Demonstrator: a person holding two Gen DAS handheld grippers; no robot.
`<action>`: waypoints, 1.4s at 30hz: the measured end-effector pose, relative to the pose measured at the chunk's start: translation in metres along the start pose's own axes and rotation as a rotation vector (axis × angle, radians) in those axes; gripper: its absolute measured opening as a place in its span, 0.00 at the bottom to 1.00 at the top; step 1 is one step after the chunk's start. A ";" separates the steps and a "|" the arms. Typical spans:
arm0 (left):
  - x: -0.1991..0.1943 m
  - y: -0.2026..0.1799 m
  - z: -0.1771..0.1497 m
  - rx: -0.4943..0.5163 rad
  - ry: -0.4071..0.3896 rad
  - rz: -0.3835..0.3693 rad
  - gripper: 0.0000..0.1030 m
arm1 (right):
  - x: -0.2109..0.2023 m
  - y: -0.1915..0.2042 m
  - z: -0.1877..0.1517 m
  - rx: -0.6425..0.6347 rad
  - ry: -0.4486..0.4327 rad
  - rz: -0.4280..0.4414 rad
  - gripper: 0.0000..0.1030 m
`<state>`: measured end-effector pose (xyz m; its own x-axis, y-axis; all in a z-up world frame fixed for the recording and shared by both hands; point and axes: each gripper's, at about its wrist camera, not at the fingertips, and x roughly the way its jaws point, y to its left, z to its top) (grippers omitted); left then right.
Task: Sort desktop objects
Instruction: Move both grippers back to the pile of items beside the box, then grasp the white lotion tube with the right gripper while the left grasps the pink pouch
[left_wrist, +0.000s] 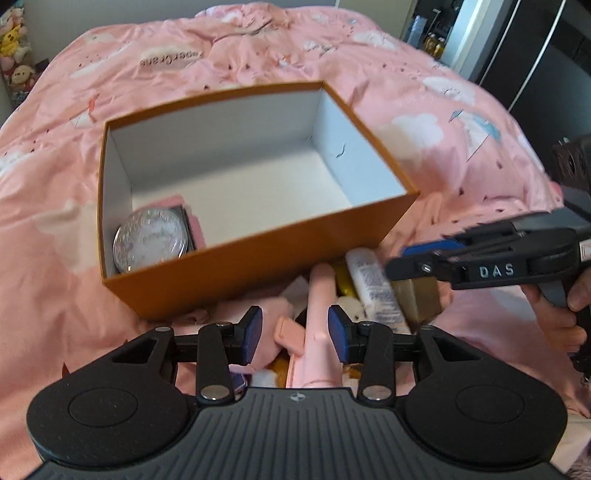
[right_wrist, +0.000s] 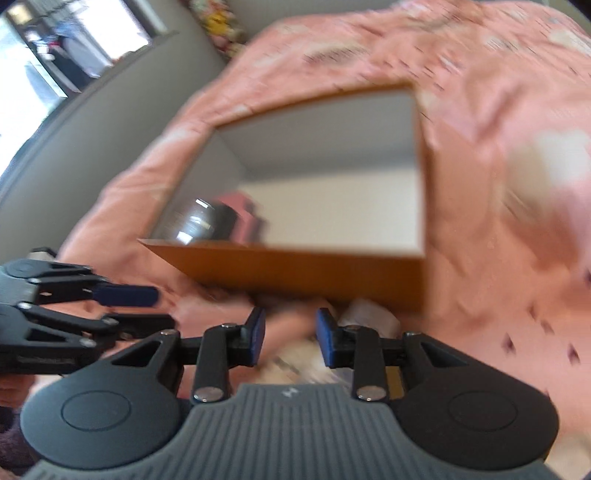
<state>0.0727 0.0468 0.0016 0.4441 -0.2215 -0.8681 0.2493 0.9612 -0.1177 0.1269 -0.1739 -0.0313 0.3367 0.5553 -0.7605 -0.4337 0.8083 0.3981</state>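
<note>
Your left gripper (left_wrist: 295, 334) hangs over the pile of small things at the near side of the orange box (left_wrist: 258, 254), its blue pads part-way apart on either side of a long pink object (left_wrist: 317, 332); you cannot tell from this view whether the pads press on it. Your right gripper (right_wrist: 290, 332) is also part-way open, with nothing clearly between its pads, though its view is badly blurred. The box sits on the pink bedspread (left_wrist: 424, 110), open at the top, white inside. In its near left corner lies a round silver tin (left_wrist: 153, 243) on top of something pink. Just beside the box's near wall lie a white tube (left_wrist: 373, 288), a gold block (left_wrist: 419, 295) and a small white plush toy (left_wrist: 351, 306).
</note>
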 end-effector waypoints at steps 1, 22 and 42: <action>0.001 0.002 -0.002 -0.007 0.001 0.024 0.45 | 0.003 -0.005 -0.005 0.015 0.015 -0.016 0.33; 0.037 -0.017 -0.045 0.643 0.161 0.279 0.53 | 0.039 0.039 -0.058 -0.449 0.162 -0.248 0.41; 0.072 -0.034 -0.053 0.847 0.101 0.356 0.42 | 0.037 0.066 -0.089 -0.711 -0.003 -0.492 0.09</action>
<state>0.0506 0.0064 -0.0824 0.5484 0.1173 -0.8279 0.6765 0.5197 0.5218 0.0361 -0.1173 -0.0782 0.6253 0.1759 -0.7603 -0.6575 0.6435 -0.3920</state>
